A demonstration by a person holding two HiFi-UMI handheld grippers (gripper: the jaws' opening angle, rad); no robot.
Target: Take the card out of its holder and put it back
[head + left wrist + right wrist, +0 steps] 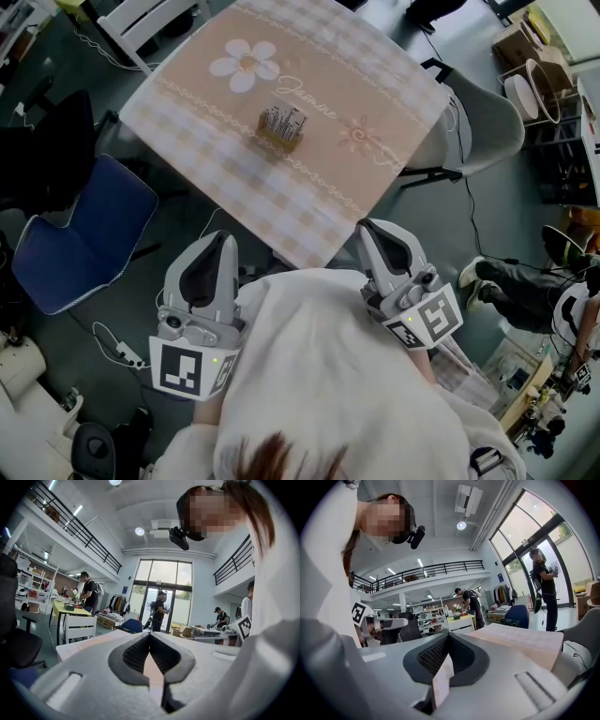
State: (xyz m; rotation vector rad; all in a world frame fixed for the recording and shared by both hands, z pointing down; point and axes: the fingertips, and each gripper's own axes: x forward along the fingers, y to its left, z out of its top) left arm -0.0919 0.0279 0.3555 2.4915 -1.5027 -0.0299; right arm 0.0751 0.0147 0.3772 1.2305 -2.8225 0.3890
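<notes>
The card (284, 119) is seen standing upright in its holder (282, 137). The holder is set near the middle of the cloth-covered table (375, 84), well ahead of both pairs of fingertips and roughly between their lines of aim. This fits a card waiting to be drawn out as well as one already slid back, and which it is cannot be settled. The left gripper (221, 240) and right gripper (367, 227) are held at the table's near edge, close to the person's body and aimed about level. Both pairs of jaws are clenched tip to tip with nothing grasped. This posture is judged a resting one that keeps the fingers clear of the holder.
</notes>
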